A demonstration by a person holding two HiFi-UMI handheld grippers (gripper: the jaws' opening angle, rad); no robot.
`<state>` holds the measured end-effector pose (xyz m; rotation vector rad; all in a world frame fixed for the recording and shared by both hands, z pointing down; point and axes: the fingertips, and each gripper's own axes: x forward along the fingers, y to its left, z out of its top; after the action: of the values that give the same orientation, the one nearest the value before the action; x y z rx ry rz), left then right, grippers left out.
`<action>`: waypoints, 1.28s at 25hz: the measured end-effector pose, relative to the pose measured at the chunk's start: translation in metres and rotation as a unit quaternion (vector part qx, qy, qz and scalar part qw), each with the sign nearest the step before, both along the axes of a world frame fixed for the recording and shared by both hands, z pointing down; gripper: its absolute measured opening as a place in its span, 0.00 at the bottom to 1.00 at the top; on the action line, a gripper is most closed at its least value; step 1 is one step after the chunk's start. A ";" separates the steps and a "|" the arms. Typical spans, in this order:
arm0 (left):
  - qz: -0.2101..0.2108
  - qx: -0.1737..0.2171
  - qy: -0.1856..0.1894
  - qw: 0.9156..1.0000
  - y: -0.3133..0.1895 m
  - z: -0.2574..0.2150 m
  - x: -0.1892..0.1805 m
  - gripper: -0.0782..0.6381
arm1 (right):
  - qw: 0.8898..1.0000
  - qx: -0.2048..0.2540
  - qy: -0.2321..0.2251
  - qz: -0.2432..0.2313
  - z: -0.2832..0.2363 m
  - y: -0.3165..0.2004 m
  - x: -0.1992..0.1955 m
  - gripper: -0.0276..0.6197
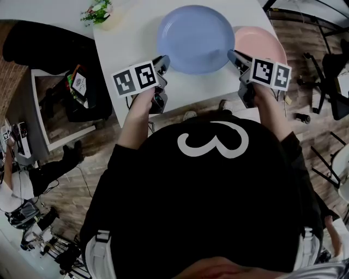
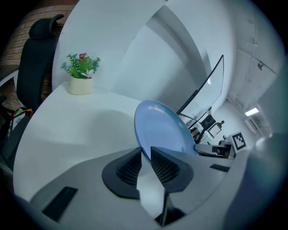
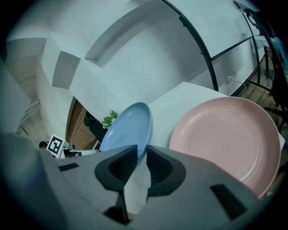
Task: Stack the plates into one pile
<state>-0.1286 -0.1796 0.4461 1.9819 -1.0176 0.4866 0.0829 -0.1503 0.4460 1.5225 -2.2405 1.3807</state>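
Your black top (image 1: 212, 180) fills the near view. Beyond it, your left gripper (image 1: 163, 61) is pinched narrow on the left rim of the blue plate (image 1: 196, 38), and your right gripper (image 1: 233, 56) clamps the opposite rim. The blue plate is over the middle of the tabletop (image 1: 125, 49), covering the left rim of the pink plate (image 1: 267, 43), which lies by the right edge. A potted plant (image 1: 98, 12) stands at the far left corner.

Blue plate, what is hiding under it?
The blue plate, gripped by the left claw and right claw, hangs over the white table. From above it covers the table below and the pink plate's left edge. Nothing else shows underneath.
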 end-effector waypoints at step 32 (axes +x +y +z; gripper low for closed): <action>0.115 -0.013 -0.001 0.993 -0.009 0.008 0.171 0.21 | 0.993 -0.011 0.001 0.116 0.003 0.039 0.159 0.16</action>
<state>0.0427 -0.1887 0.4539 2.0872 -0.7823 0.6226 0.2417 -0.1117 0.4487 1.8240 -2.0934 1.4529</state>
